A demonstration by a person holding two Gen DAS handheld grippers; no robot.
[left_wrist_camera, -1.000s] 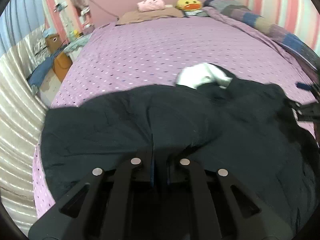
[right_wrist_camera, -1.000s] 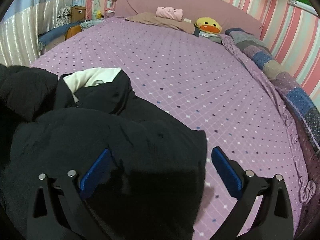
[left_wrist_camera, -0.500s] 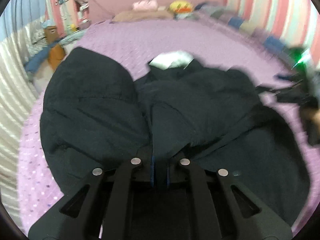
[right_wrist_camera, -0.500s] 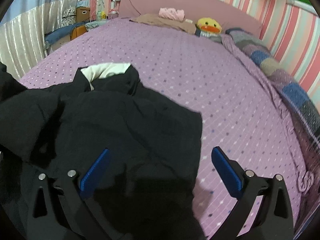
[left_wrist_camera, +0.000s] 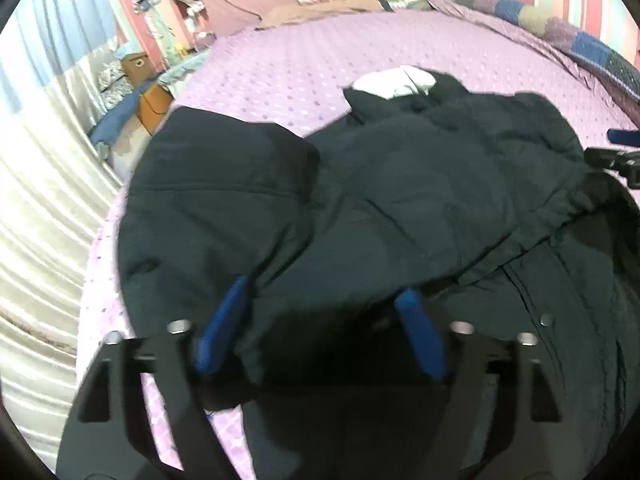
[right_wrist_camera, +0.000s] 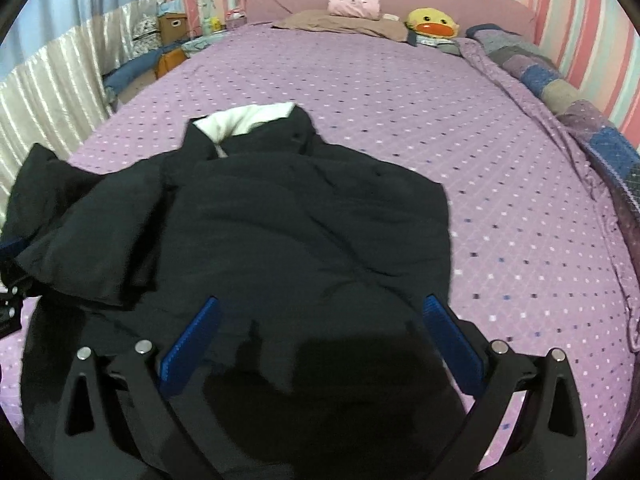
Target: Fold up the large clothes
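Purple dotted sheets cover the bed [right_wrist_camera: 400, 128] we work over, with striped walls behind, a pillow [right_wrist_camera: 344, 26], a pink plush [right_wrist_camera: 354, 6] and a yellow duck toy [right_wrist_camera: 432, 24] at the headboard. Our black coat [right_wrist_camera: 304, 232] lies spread on the near part of the bed, its white-lined collar [right_wrist_camera: 248, 120] pointing toward the headboard.

Our left gripper [left_wrist_camera: 320, 328] is opening its jaws; a fold of the coat [left_wrist_camera: 400, 208] bulges up between the blue pads [left_wrist_camera: 222, 332], and through the blur we cannot tell whether any pad touches it. A sleeve [left_wrist_camera: 216, 200] lies folded over on the left of that view, toward the bed's edge and the pale curtain [left_wrist_camera: 44, 208].

Our right gripper [right_wrist_camera: 320, 340] hangs wide open above the coat's lower half, cloth below and between its pads [right_wrist_camera: 192, 344] but not gripped. The coat's right edge runs just inside the right pad, bare sheet beyond it.
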